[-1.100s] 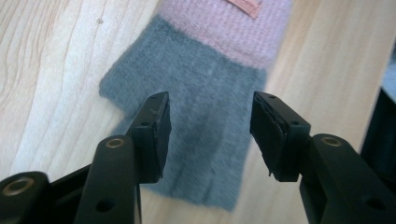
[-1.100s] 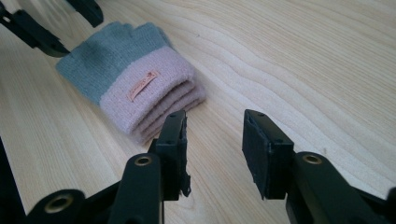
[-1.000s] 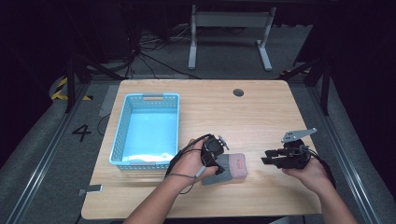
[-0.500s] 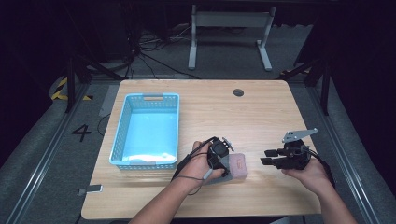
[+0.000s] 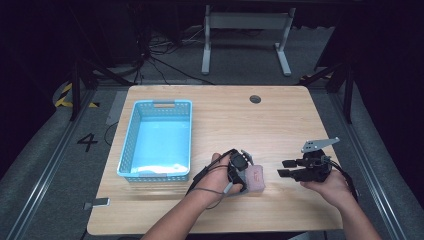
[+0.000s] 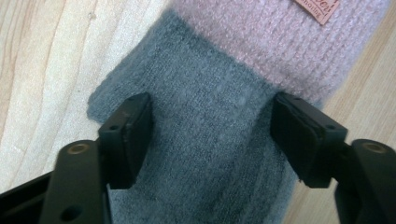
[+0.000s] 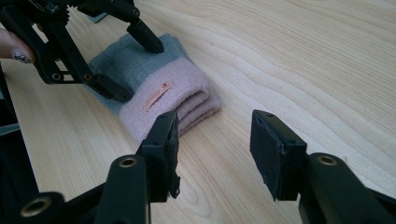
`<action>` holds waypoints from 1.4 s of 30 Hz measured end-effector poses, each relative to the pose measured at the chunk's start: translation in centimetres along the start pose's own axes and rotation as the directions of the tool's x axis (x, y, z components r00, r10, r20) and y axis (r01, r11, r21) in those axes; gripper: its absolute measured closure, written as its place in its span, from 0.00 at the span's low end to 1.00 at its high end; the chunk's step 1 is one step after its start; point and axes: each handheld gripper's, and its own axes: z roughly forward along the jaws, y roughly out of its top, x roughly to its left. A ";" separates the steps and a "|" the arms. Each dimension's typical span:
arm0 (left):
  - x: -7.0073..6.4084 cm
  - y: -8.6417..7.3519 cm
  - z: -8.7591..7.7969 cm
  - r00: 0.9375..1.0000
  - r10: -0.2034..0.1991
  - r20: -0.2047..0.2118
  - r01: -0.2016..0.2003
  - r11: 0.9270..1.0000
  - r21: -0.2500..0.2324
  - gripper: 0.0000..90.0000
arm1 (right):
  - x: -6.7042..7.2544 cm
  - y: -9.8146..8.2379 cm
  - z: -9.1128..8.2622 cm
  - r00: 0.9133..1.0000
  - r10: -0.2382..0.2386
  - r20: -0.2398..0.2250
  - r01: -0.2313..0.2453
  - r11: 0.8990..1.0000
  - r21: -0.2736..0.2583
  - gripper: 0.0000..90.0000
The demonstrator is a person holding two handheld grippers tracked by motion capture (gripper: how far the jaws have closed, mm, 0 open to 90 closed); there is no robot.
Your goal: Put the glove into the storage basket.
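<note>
Folded grey-and-pink knit item lying on the desk, well to the right of the blue basket and just off its near right corner. Left gripper descending over the grey part, jaws spread on either side of the fabric, not yet pinching. Right gripper hovering to the right of the knit item, jaws spread, holding nothing, pointing towards the pink cuff with its small tan label. Basket appearing empty. Judged as an early stage: grasp about to be closed; lifting and, presumably, carrying over into the basket remaining to be done.
</note>
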 end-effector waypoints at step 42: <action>1.4 -0.8 -11.3 0.999 0.048 -0.010 -0.049 0.995 -0.087 0.77 | -1.0 1.0 0.7 1.000 0.007 -0.025 -0.007 1.000 -0.010 0.59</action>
